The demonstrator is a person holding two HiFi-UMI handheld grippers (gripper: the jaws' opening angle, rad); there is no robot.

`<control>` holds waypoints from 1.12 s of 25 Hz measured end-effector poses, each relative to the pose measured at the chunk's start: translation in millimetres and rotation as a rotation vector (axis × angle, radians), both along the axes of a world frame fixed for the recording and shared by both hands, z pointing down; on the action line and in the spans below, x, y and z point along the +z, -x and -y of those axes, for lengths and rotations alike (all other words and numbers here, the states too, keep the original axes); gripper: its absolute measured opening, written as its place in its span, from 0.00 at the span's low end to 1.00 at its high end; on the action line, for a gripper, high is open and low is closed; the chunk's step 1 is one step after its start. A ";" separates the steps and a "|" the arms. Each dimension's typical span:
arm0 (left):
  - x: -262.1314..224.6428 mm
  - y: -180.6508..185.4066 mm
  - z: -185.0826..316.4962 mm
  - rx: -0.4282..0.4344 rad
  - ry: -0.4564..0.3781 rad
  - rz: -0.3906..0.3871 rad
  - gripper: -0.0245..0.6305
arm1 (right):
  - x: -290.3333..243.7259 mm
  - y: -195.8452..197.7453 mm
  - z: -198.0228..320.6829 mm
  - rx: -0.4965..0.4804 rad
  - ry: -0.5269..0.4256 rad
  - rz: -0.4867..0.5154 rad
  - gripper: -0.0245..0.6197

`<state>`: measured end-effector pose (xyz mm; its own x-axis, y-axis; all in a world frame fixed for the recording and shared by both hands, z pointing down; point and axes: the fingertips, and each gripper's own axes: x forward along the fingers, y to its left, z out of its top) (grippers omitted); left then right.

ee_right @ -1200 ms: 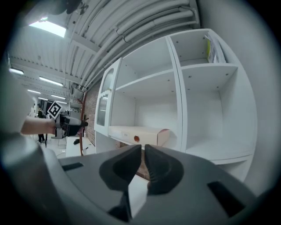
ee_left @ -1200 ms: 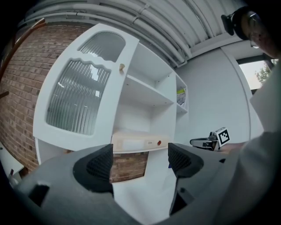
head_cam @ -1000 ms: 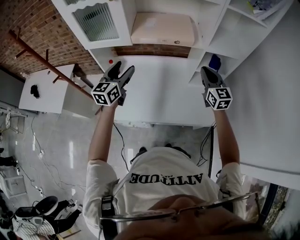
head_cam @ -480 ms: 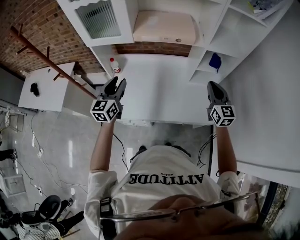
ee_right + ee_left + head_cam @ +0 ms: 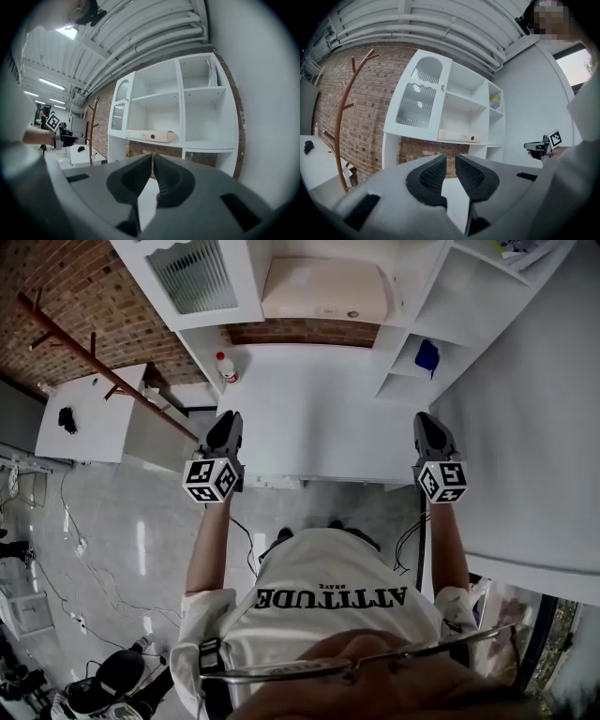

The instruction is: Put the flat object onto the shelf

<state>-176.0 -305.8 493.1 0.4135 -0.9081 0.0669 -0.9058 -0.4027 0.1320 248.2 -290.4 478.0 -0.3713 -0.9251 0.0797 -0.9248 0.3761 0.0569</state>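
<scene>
- The flat object [image 5: 323, 289], a beige box, lies on the shelf [image 5: 206, 140] at the far side, with its long axis running left to right.
- Your left gripper [image 5: 228, 418] has just been closing; its jaws show a narrow gap with nothing between them.
- Your right gripper [image 5: 427, 420] is clenched and empty.
- The box lies far ahead, between both grippers and well apart from them; neither seems nearer.

Open room is left across the white tabletop's [image 5: 319, 418] middle; its 10 o'clock corner is taken by a small bottle [image 5: 226, 367]. The 12 o'clock shelf [image 5: 157, 143] is largely filled by a flat beige box [image 5: 323, 289], the 2 o'clock cubby [image 5: 411, 379] by a blue object [image 5: 427, 356].
</scene>
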 end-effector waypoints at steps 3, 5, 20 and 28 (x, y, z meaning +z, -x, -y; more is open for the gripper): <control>-1.8 3.9 -8.0 -0.016 -0.019 0.002 0.11 | 0.8 3.8 -7.6 -0.004 -0.016 -0.026 0.09; -2.5 7.8 -12.0 -0.023 -0.028 0.001 0.09 | 1.2 4.7 -11.9 -0.002 -0.019 -0.024 0.09; 15.2 13.6 -20.2 -0.028 -0.006 -0.031 0.07 | 8.7 1.4 -24.7 0.006 -0.007 -0.024 0.09; 17.6 6.8 -20.3 -0.014 -0.003 -0.024 0.07 | 9.0 -1.6 -25.2 0.011 -0.009 -0.011 0.08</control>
